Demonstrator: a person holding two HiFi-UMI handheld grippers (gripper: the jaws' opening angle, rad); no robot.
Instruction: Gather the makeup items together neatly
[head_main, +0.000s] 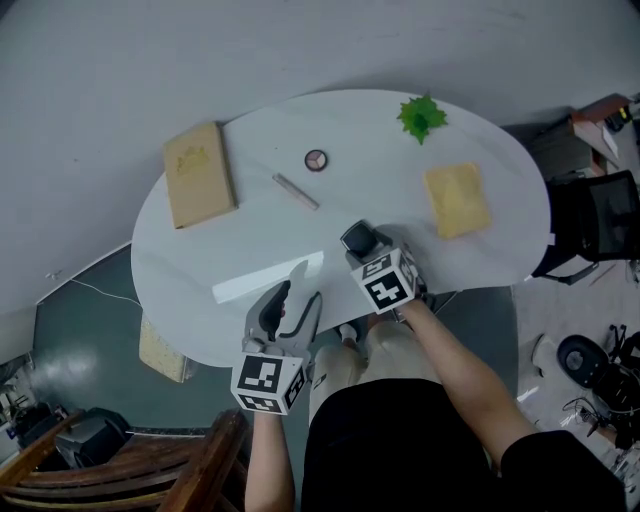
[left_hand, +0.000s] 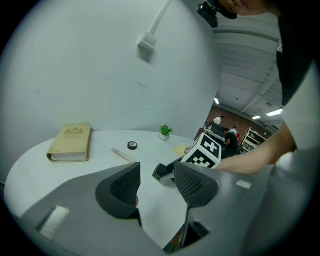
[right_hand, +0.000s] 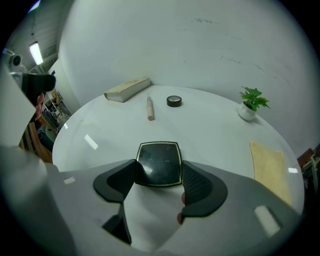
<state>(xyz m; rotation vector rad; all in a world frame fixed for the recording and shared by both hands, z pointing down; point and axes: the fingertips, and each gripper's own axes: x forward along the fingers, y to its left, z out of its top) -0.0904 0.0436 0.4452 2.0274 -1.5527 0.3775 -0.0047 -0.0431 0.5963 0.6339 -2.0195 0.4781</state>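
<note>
A black square compact (right_hand: 159, 162) with a gold rim sits between my right gripper's (right_hand: 159, 181) pads, which press on its two sides. In the head view that compact (head_main: 360, 240) is over the near middle of the white round table (head_main: 240, 260). A small round makeup pot (head_main: 316, 160) and a pale slim stick (head_main: 296, 192) lie farther back, a little apart. My left gripper (head_main: 297, 292) hovers at the table's near edge, open with nothing between its pads (left_hand: 125, 186). From it, the right gripper's marker cube (left_hand: 205, 152) and the compact (left_hand: 162, 172) show just ahead.
A tan book (head_main: 198, 173) lies at the back left. A small green plant (head_main: 421, 117) and a yellow cloth (head_main: 457, 199) are on the right. A black chair (head_main: 595, 225) stands past the right edge, and wooden furniture (head_main: 150, 470) sits low left.
</note>
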